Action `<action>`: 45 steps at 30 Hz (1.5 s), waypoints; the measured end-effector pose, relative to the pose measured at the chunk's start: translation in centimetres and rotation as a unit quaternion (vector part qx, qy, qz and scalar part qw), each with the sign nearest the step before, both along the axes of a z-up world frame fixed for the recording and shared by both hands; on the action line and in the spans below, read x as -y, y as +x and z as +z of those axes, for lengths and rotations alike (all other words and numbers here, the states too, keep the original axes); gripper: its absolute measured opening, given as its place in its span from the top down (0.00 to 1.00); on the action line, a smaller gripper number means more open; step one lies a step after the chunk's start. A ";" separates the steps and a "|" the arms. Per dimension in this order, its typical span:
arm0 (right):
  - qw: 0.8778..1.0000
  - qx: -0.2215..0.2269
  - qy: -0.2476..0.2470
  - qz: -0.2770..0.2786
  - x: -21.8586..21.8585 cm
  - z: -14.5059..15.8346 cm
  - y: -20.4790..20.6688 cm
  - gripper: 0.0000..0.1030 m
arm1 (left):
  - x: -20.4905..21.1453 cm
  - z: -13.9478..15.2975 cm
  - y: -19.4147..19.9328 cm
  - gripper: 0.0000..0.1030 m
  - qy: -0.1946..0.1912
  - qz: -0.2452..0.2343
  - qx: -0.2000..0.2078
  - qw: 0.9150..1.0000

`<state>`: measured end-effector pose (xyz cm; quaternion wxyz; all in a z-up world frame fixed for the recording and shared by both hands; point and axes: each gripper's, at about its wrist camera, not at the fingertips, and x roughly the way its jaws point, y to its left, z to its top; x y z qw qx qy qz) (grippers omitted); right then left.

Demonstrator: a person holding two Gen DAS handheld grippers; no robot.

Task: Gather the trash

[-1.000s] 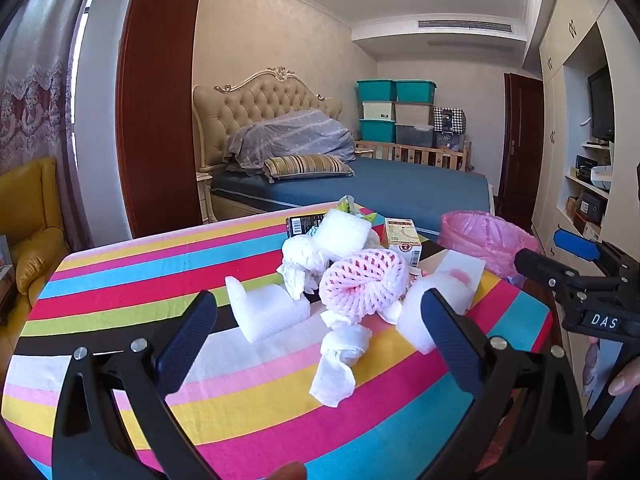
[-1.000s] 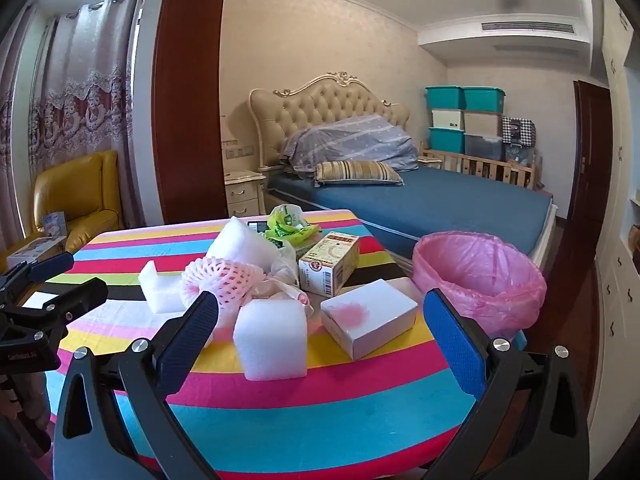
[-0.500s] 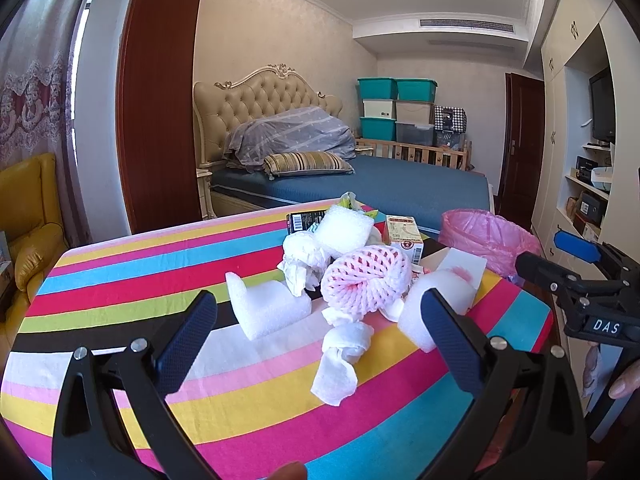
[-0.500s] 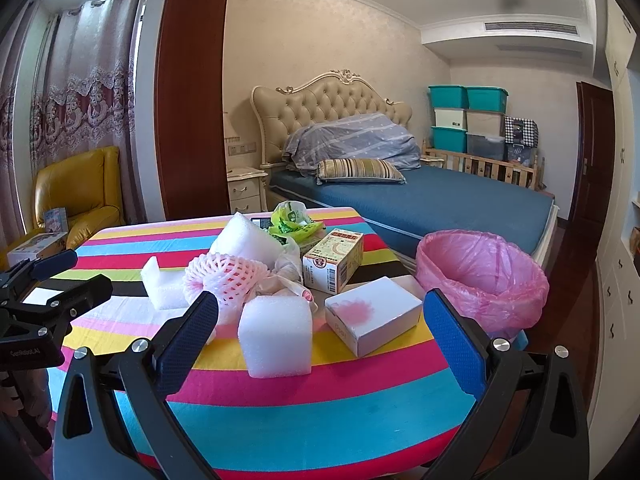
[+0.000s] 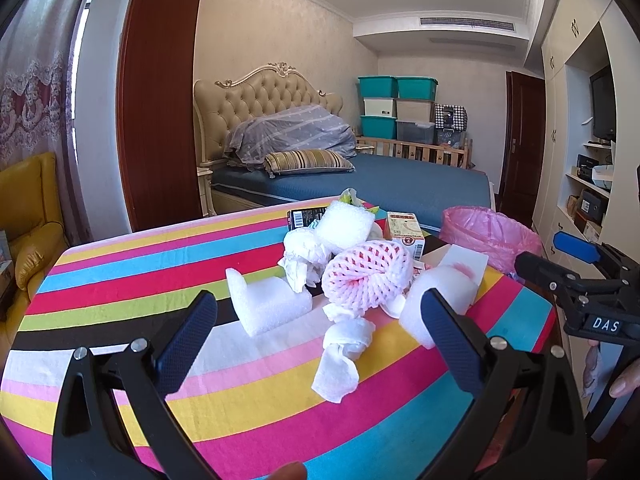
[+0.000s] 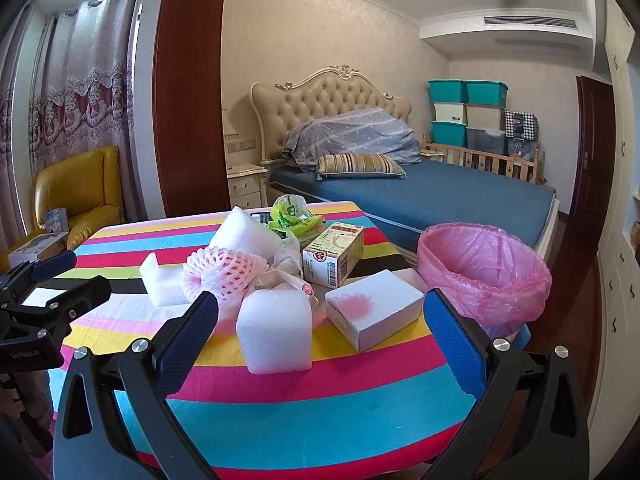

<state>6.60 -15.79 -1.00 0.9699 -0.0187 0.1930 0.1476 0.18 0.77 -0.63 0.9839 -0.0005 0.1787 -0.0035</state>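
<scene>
Both grippers are hovering over the near edge of the striped tablecloth (image 6: 320, 412), jaws spread wide and gripping nothing. The right gripper (image 6: 320, 332) is facing the white foam cube (image 6: 276, 330), which is sitting squarely between its fingers and just ahead. The pink-lined trash bin (image 6: 486, 276) is standing off the table's right side, so the right hand looks better placed. The left gripper (image 5: 318, 334) is pointing at a twisted tissue (image 5: 342, 356), farther from the bin.
</scene>
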 end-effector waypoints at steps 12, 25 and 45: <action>1.000 -0.003 0.000 0.004 -0.3 -0.4 0.0 0.07 | -0.1 -0.2 -0.1 0.04 0.001 0.003 -0.004 1.000; 0.999 -0.026 -0.014 0.018 -1.5 -1.8 0.8 0.06 | -0.5 -1.2 0.3 0.04 0.008 0.005 -0.027 1.000; 0.992 -0.097 -0.027 0.080 -5.0 -5.9 6.4 0.42 | -1.3 -6.2 5.0 0.10 -0.036 -0.023 -0.166 0.985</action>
